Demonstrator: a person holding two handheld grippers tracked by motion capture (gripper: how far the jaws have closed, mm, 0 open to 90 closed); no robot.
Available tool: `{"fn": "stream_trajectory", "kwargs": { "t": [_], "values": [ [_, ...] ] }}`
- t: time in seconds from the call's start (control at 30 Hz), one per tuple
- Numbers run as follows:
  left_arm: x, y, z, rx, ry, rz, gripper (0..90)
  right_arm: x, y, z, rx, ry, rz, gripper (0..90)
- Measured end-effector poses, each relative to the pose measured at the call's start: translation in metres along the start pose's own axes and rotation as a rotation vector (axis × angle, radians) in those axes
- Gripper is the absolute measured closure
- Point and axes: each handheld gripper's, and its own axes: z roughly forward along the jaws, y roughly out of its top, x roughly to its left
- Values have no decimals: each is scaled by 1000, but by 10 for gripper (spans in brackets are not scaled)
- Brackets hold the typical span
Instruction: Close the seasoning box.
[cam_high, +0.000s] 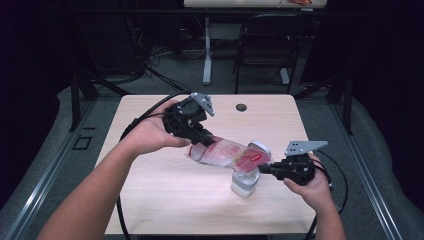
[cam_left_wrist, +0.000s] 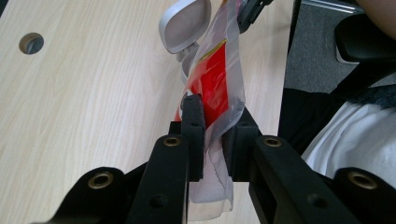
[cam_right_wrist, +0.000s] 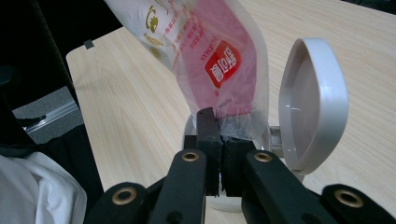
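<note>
Clear plastic pouch with red label (cam_high: 227, 154) is stretched above the light wood table (cam_high: 150, 185), held at both ends. Left gripper (cam_high: 202, 140) clamps its 10 o'clock end, right gripper (cam_high: 265, 169) clamps its 4 o'clock end. White flip-lid container (cam_high: 246, 182) stands open beneath the pouch's right end.

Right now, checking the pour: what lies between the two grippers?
The plastic bag, clamped at either end, stretches between them above the open white container, in the high view.
</note>
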Motion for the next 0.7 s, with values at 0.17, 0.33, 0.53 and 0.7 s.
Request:
{"fn": "stream_trajectory", "kwargs": {
  "t": [0.17,0.33,0.53,0.7],
  "values": [
    [0,4,2,0,-8,5,807,0,-2,-4,0,-5,4,887],
    [-1,7,3,-1,-9,16,807,0,-4,-8,-2,-1,9,887],
    [-1,8,4,1,-9,17,805,1,-5,-9,18,14,5,886],
    [0,6,2,1,-6,13,805,3,-4,-4,28,25,-4,886]
  ]
}}
